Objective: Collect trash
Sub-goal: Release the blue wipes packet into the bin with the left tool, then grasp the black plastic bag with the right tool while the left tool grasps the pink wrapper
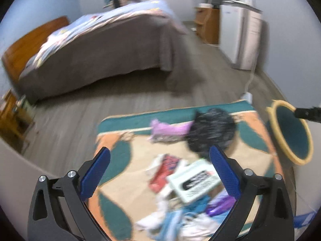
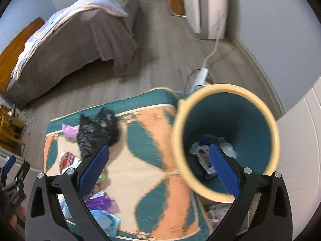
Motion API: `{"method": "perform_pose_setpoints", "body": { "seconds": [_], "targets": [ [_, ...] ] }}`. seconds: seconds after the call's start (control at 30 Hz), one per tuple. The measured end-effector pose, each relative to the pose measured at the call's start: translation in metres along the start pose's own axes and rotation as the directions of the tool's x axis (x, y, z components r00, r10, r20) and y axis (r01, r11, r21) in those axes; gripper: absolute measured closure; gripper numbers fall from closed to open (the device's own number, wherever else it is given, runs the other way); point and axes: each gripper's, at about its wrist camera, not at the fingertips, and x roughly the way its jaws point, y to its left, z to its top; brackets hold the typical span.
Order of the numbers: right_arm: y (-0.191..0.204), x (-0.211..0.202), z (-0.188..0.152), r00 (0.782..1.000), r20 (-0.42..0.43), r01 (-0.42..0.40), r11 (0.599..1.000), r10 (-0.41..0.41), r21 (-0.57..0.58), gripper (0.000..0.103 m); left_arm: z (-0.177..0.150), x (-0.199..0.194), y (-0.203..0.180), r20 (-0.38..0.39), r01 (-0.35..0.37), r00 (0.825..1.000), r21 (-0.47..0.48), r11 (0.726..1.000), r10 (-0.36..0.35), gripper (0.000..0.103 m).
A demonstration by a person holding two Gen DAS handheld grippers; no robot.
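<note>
A pile of trash lies on the patterned rug (image 1: 124,172): a white printed box (image 1: 194,182), a red wrapper (image 1: 163,170), purple wrappers (image 1: 218,206) and white and blue tissue (image 1: 180,219). My left gripper (image 1: 160,170) hangs open above this pile with nothing between its fingers. Farther back on the rug lie a black plastic bag (image 1: 212,130) and a pink bag (image 1: 166,129). The teal bin with a yellow rim (image 2: 177,136) stands at the rug's right edge and holds a white and blue wrapper (image 2: 202,156). Open and empty, my right gripper (image 2: 159,170) is over the bin's near rim.
A bed (image 1: 112,56) with a grey cover stands behind the rug. A white appliance (image 2: 208,10) is by the far wall, and its cable runs to a power strip (image 2: 202,74) near the bin. Wooden furniture (image 1: 12,116) stands at the left. Both views are blurred.
</note>
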Motion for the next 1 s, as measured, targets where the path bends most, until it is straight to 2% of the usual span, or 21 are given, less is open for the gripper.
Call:
{"method": "perform_pose_setpoints", "body": {
  "seconds": [0.13, 0.33, 0.4, 0.5, 0.7, 0.83, 0.9, 1.0],
  "targets": [
    [0.036, 0.012, -0.004, 1.000, 0.002, 0.010, 0.998, -0.010, -0.061, 0.006, 0.000, 0.005, 0.022, 0.016, -0.023, 1.000, 0.011, 1.000, 0.023, 0.005],
    [0.078, 0.034, -0.005, 0.999, 0.033, 0.033, 0.989, -0.029, -0.145, 0.006, 0.003, 0.021, 0.023, 0.021, 0.013, 1.000, 0.063, 0.998, -0.014, 0.005],
    [0.085, 0.042, -0.002, 0.998, 0.045, 0.045, 0.986, -0.039, -0.160, 0.006, 0.006, 0.029, 0.024, 0.019, 0.034, 0.999, 0.053, 0.998, -0.035, 0.005],
    [0.092, 0.060, 0.002, 0.999, 0.027, 0.040, 0.987, -0.036, -0.159, 0.006, 0.013, 0.045, 0.034, 0.003, 0.051, 0.999, -0.013, 0.999, -0.051, 0.005],
    [0.106, 0.095, 0.006, 0.998, -0.029, 0.046, 0.980, -0.053, -0.192, 0.006, 0.014, 0.083, 0.066, -0.070, 0.008, 0.997, -0.140, 0.990, -0.018, 0.005],
    [0.110, 0.112, 0.010, 0.997, -0.054, 0.041, 0.982, -0.052, -0.186, 0.006, 0.013, 0.110, 0.074, -0.118, 0.004, 0.993, -0.202, 0.979, -0.028, 0.005],
    [0.112, 0.120, 0.012, 0.997, -0.066, 0.035, 0.982, -0.048, -0.185, 0.006, 0.014, 0.119, 0.070, -0.133, 0.000, 0.991, -0.192, 0.981, -0.026, 0.005],
    [0.116, 0.129, 0.014, 0.996, -0.077, 0.031, 0.980, -0.047, -0.195, 0.006, 0.019, 0.133, 0.054, -0.136, -0.026, 0.991, -0.118, 0.993, 0.009, 0.005]
  ]
}}
